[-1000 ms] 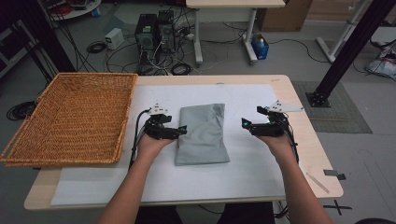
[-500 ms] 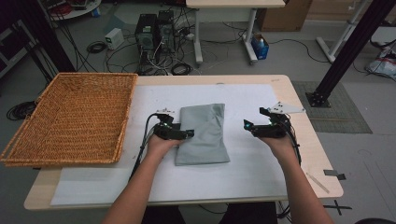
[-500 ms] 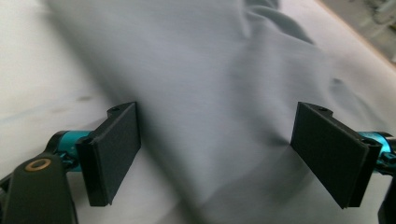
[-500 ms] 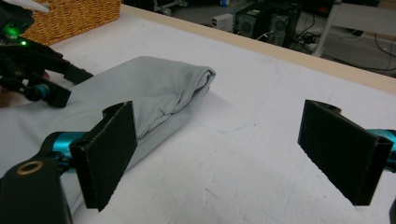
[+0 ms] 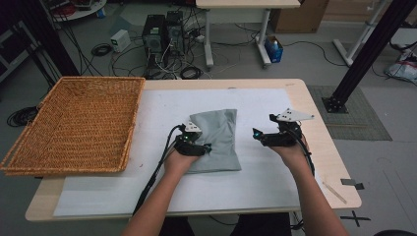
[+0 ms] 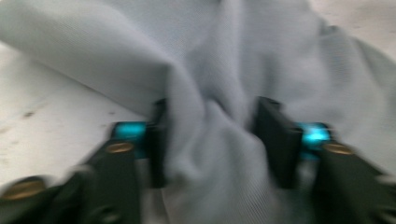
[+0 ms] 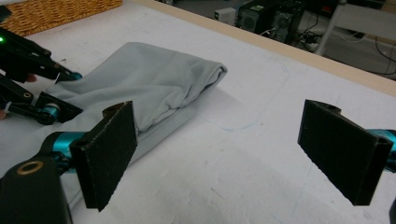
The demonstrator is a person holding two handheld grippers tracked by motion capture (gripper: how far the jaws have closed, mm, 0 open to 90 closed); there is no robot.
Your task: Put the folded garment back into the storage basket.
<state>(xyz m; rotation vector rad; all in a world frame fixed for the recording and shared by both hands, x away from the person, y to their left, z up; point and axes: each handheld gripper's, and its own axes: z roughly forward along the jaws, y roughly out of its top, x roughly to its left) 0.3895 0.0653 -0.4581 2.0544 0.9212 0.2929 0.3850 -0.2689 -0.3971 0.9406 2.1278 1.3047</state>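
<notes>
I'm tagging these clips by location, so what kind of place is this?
Most likely a lab or workshop, not a home. Computer towers stand on the floor amid loose cables, a black metal frame leg stands at the right, and the table is a covered work surface.

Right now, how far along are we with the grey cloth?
Early. Already done: the grey cloth lies folded on the white mat. In hand: the left tongs have just been closing on its near-left edge, with fabric bunched between the jaws. The right tongs hang open beside the cloth, holding nothing. Left, probably: lifting it over to the wicker basket, which has nothing in it.
</notes>
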